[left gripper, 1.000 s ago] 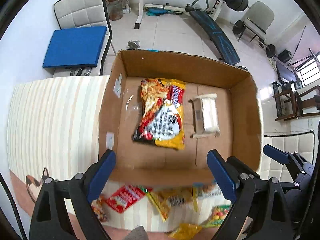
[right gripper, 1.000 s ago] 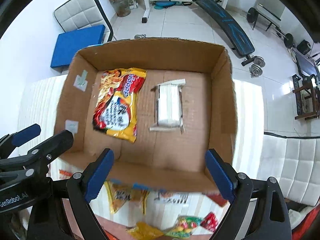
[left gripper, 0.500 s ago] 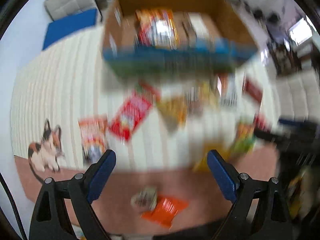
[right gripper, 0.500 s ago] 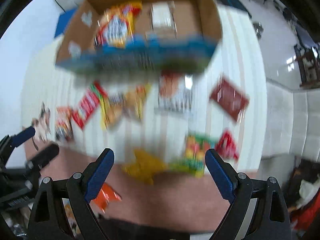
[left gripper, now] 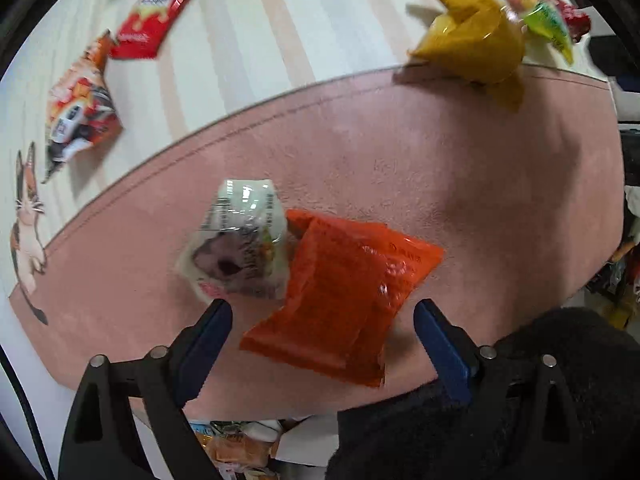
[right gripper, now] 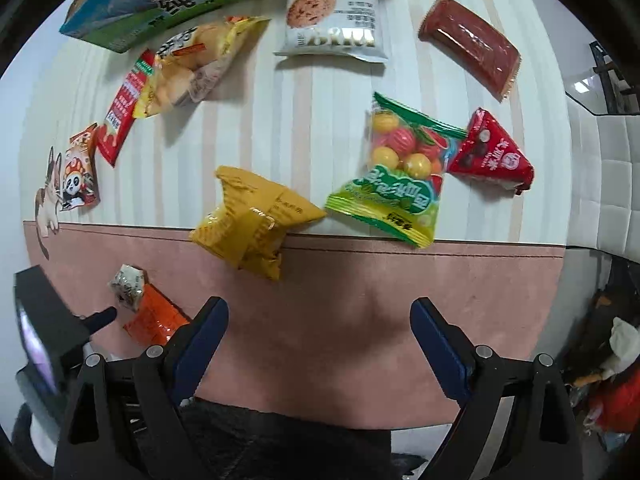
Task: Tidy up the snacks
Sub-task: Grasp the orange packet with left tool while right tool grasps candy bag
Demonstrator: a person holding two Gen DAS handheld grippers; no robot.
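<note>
Orange packet point(left gripper: 342, 300) lies flat on the pink border of the mat point(left gripper: 460, 168), between the left gripper point(left gripper: 322, 330) fingers, which are closing around it but not yet touching. Step looks like pick-up; next move needs a clean pinch across its width. White wrapped snack point(left gripper: 240, 240) overlaps its far-left corner and may snag. Right gripper point(right gripper: 320, 328) hangs wide and empty near the yellow bag point(right gripper: 252, 220); other packets lie scattered farther off.

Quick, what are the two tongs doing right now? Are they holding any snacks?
Left tongs: closing, orange packet between them but not pinched yet.
Right tongs: open, holding nothing, over the pink mat.
</note>
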